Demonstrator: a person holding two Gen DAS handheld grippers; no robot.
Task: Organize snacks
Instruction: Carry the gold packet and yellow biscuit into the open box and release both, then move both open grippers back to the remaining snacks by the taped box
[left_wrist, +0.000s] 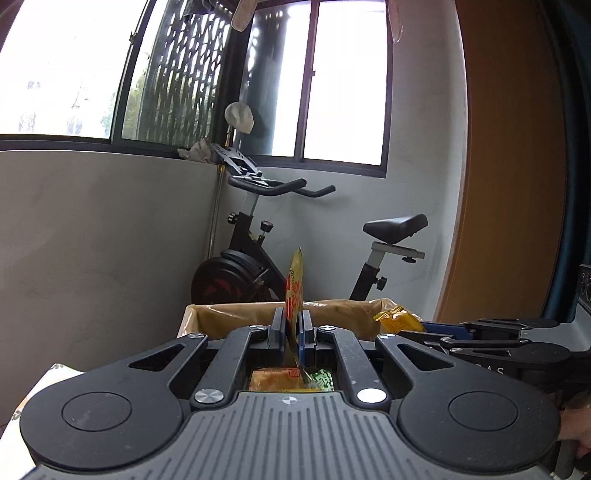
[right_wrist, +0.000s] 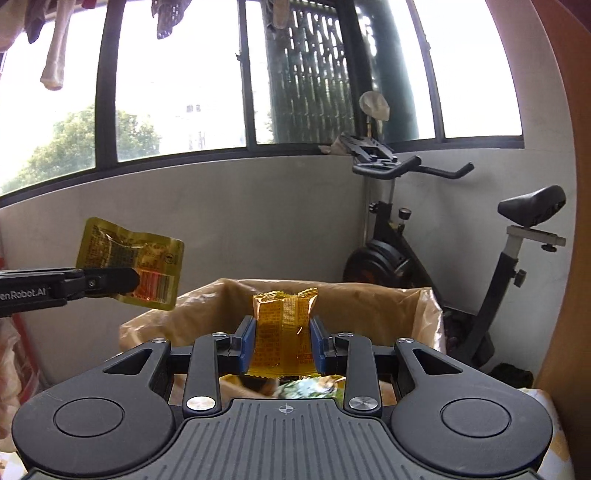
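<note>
While both grippers are raised above the lined box, the following applies:

Left gripper (left_wrist: 294, 332): jaws fully closed on a flat packet, pinching it by its lower edge.
Flat packet (left_wrist: 294, 286): thin foil sachet, gold with red print; seen edge-on from the left wrist view, standing upright between the pads. In the right wrist view its back (right_wrist: 131, 258) is a gold face with fine text and a barcode on a red-orange patch, slightly crumpled.
Right gripper (right_wrist: 282, 345): jaws narrowly apart, clamped on a pillow pack from both sides.
Pillow pack (right_wrist: 283, 328): amber-yellow wrapper, puffed, with a ribbed vertical back seam and crimped top and bottom ends; held upright, back seam facing the camera.
Box (right_wrist: 369, 306): cardboard, lined with a tan plastic bag; sits below and beyond both grippers.
Box contents: orange and green wrappers (left_wrist: 291, 380) visible beneath the left gripper; details blurred.
Background: exercise bike (right_wrist: 424, 240) against a grey wall under windows.
</note>
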